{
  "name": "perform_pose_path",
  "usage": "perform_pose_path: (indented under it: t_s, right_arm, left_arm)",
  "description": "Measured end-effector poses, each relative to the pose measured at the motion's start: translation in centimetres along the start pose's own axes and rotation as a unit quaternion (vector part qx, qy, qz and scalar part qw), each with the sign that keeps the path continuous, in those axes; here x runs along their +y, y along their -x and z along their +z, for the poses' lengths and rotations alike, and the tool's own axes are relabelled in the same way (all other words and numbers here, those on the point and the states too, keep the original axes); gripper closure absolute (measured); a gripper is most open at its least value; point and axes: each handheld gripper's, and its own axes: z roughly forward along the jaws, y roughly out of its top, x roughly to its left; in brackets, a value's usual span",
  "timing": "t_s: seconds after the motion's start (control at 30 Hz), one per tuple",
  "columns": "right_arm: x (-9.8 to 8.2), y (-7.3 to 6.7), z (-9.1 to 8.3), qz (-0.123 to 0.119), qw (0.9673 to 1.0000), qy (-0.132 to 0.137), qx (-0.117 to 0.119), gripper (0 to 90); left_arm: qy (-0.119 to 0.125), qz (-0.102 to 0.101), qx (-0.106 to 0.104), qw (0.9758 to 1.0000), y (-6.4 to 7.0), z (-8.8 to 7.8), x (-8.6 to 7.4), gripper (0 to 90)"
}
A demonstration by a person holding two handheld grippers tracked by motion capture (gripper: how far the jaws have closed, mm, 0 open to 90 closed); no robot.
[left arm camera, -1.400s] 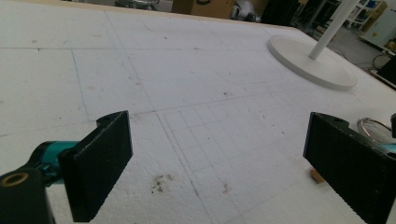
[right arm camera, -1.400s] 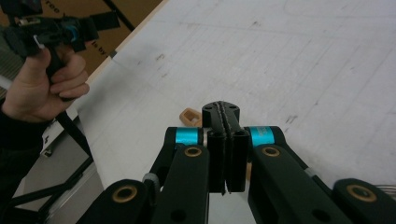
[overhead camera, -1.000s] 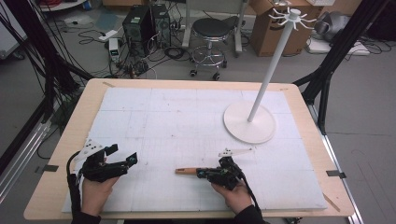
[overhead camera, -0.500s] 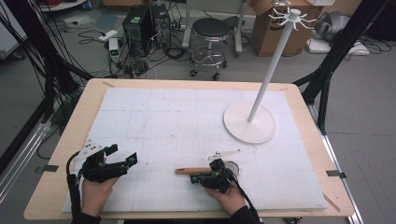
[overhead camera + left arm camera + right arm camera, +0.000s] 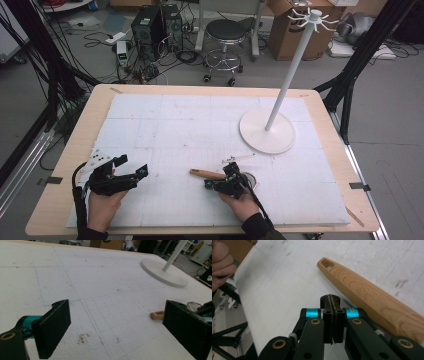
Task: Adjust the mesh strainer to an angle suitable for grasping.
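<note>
- Bench [image 5: 70, 165] of pale wood carries a white foam sheet [image 5: 190, 125], and on it, near the front edge, lies a utensil with a wooden handle [image 5: 206, 173]; its head is hidden behind the right gripper in the high view, so its kind cannot be told.
- The handle [image 5: 364, 293], seen from the right gripper view, has a slotted hanging hole at its far tip and lies flat just beside the gripper.
- Right gripper [image 5: 220, 184] sits low over the sheet with its fingers [image 5: 329, 302] pressed together, nothing between them.
- Left gripper [image 5: 131, 166] rests well apart at the left front, fingers [image 5: 53, 322] spread wide and empty.
- A white hanging stand [image 5: 267, 131] with hooks at its top stands at the far right of the sheet.
- Step in hand, as I judge it: the approach to the handle, before any grasp.
- Next move likely calls for the right fingers to part, straddle the handle across its width, then close; hanging it on the stand would come after.
</note>
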Motion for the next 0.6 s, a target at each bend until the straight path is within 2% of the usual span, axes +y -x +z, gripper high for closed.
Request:
perform_pose_path:
  t_s: [0.17,0.4,0.53,0.6]
  right_arm:
    - [0.7,0.4,0.3,0.006,0.9999,0.006,-0.008,90.0]
    - [1.1,0.8,0.3,0.031,0.9989,0.019,-0.031,90.0]
    - [1.8,0.3,0.5,0.033,0.9973,0.017,-0.064,90.0]
    - [2.0,0.3,0.5,0.033,0.9969,0.016,-0.069,90.0]
  left_arm:
    - [0.0,0.002,0.0,1.0,0.1,0.1,0.0,8.7]
    - [-0.002,0.005,-0.001,1.0,0.2,0.1,-0.1,8.8]
    - [-0.003,0.008,-0.002,1.0,0.3,0.2,-0.1,8.8]
    - [-0.003,0.007,-0.003,1.0,0.4,0.2,-0.1,8.8]
